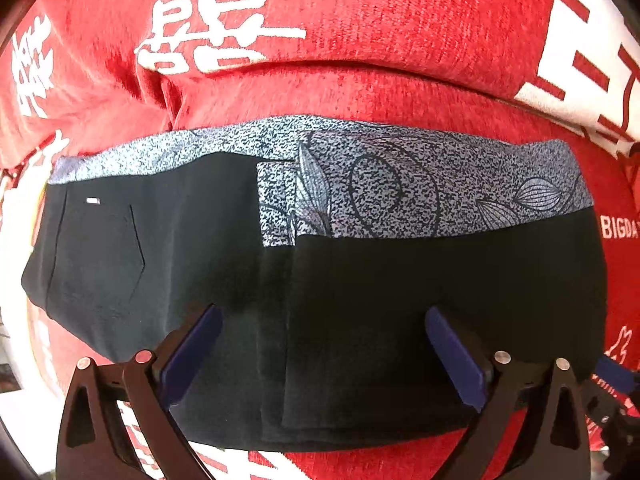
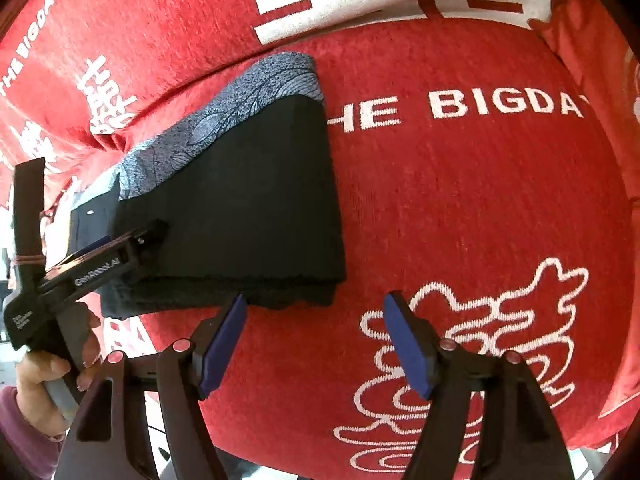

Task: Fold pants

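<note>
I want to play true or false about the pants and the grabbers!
1. The pants are folded into a bundle. True.
2. The pants lie on a blue blanket. False: the cover is red with white writing.
3. Both grippers are open. True: the left gripper and the right gripper each have their fingers spread.
4. The right gripper holds the pants. False: it grips nothing.
5. The pants have a speckled grey band. True.
</note>
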Tool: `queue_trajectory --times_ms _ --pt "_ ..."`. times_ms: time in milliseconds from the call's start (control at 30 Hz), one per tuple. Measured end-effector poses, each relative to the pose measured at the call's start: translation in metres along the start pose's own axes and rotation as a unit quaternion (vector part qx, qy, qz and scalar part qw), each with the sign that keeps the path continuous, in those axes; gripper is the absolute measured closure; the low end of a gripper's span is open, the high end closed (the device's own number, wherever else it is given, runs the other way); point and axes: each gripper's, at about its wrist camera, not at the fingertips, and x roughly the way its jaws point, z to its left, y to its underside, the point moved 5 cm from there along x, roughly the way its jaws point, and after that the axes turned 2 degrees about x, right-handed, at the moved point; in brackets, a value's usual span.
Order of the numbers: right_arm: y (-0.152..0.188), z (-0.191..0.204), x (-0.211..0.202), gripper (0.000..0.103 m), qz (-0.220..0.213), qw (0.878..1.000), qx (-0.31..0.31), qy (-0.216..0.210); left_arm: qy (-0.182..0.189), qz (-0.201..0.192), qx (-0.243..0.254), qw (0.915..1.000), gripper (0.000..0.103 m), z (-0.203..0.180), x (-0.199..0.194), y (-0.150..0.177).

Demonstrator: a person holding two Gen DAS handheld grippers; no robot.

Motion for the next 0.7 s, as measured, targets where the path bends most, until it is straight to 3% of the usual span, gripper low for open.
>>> queue_trajectory --times_ms 333,533,700 --pt "0.009 0.031 -0.018 0.029 -0.042 0.997 0.04 0.05 0.046 -0.015 0.056 0.9972 0.001 0.042 -0.027 0.023" --pt "0.024 0.108 -0.002 0.029 -0.048 0.998 0.02 0.044 0.071 -0.002 0.04 0.9967 0.001 0.105 -0.035 0.044" --pt "0.033 0.191 0.026 0.029 -0.023 0.999 -0.044 0.019 0.072 0.008 0.003 0.9974 0.001 0.164 -0.033 0.059"
